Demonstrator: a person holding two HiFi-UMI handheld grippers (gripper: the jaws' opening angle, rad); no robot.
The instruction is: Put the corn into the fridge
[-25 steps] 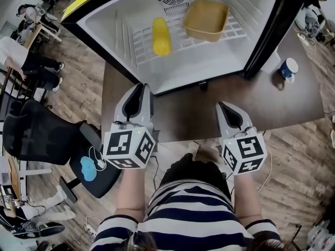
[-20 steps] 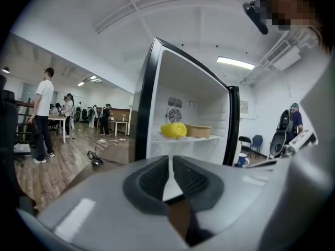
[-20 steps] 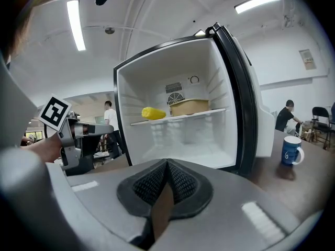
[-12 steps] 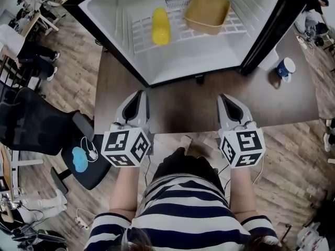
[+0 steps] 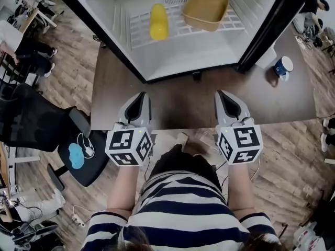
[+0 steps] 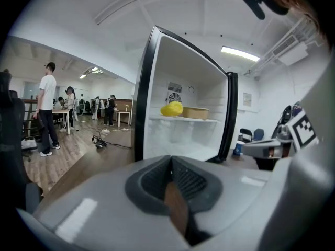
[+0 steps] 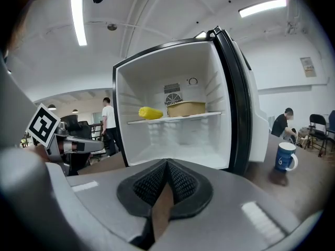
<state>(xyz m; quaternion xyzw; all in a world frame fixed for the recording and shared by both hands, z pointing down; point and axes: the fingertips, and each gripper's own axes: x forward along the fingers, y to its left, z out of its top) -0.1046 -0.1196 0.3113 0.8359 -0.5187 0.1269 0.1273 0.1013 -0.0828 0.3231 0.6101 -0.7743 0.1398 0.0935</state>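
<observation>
The yellow corn (image 5: 158,21) lies on the white wire shelf (image 5: 137,34) inside the open fridge (image 5: 204,56), left of a tan tub (image 5: 205,9). The same corn (image 7: 150,112) and tub (image 7: 186,109) show in the right gripper view, and the corn (image 6: 171,109) in the left gripper view. My left gripper (image 5: 140,100) and right gripper (image 5: 224,99) are both shut and hold nothing. They hang side by side over the near edge of the brown table (image 5: 183,103), well in front of the fridge.
A blue and white mug (image 5: 283,67) stands on the table right of the fridge door (image 5: 270,20). A black office chair (image 5: 31,129) sits to the left on the wood floor. People stand at desks (image 6: 48,109) in the far left background.
Both grippers have drawn back toward the table's near edge, away from the fridge. The corn and tub stay on the shelf.
</observation>
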